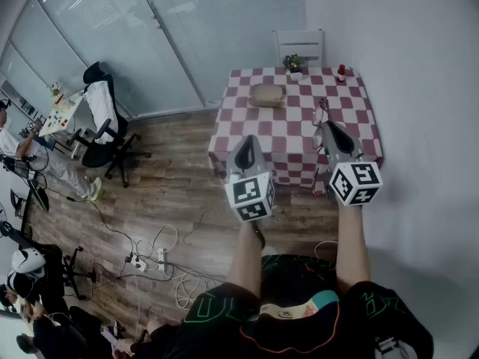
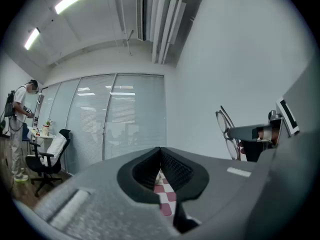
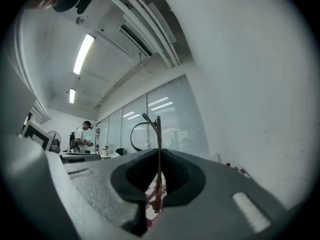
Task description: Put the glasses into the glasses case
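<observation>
Office floor of wood planks, glass partition to the left, white wall ahead. Against that wall stands a table (image 1: 299, 129) under a red-and-white check cloth.

Item 1: the glasses case (image 1: 266, 94) lies on the far half of the table, well apart from both grippers. It is small in the head view, and I cannot tell whether its lid is open or closed.

Item 2: my left gripper (image 1: 247, 142) is level short of the table's near edge. Its jaws are together with nothing between them.

Item 3: my right gripper (image 1: 328, 126) is over the table's right side, its jaws closed on the glasses (image 3: 158, 134).

Handling, by judgement: the glasses are light, with a thin wire frame, breakable lenses and loose hinges. A gentle pinch on a temple arm or the bridge suits them, never the lenses.

Not made out: the right gripper view shows the frame edge-on. One rim rises above the jaws, and the rest is masked by the gripper body. I take the clamped part for a temple arm, but this is unconfirmed.
</observation>
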The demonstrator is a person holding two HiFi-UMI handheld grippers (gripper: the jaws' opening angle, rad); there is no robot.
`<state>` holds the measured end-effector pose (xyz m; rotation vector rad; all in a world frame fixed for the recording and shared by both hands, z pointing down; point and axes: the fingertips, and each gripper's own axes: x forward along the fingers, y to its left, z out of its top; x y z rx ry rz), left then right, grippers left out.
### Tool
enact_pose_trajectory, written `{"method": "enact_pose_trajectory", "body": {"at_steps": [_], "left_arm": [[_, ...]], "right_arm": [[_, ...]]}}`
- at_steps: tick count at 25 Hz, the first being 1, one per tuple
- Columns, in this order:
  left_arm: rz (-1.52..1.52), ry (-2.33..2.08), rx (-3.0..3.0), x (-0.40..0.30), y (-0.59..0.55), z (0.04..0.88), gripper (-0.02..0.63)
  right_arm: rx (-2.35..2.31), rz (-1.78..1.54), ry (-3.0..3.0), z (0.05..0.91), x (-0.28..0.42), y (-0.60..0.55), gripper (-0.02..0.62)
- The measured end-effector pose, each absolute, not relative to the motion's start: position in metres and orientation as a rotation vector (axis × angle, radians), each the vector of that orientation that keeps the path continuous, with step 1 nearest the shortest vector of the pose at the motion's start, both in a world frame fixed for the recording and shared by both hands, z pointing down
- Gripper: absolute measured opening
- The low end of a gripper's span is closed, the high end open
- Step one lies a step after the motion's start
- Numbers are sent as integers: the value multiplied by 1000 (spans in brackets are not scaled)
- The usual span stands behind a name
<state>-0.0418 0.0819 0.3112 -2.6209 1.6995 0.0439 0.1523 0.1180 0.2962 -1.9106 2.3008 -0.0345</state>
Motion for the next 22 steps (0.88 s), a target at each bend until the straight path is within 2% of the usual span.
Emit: {"method": "enact_pose_trajectory", "body": {"at_steps": [12, 22], "left_arm": [[47, 1731, -2626, -59, 88, 313, 11], [42, 1707, -2665, -44, 105, 319, 9]], "right_arm": [[-1910, -48, 2325, 299, 138, 126, 18], [-1953, -89, 2287, 306, 156, 147, 20]]}}
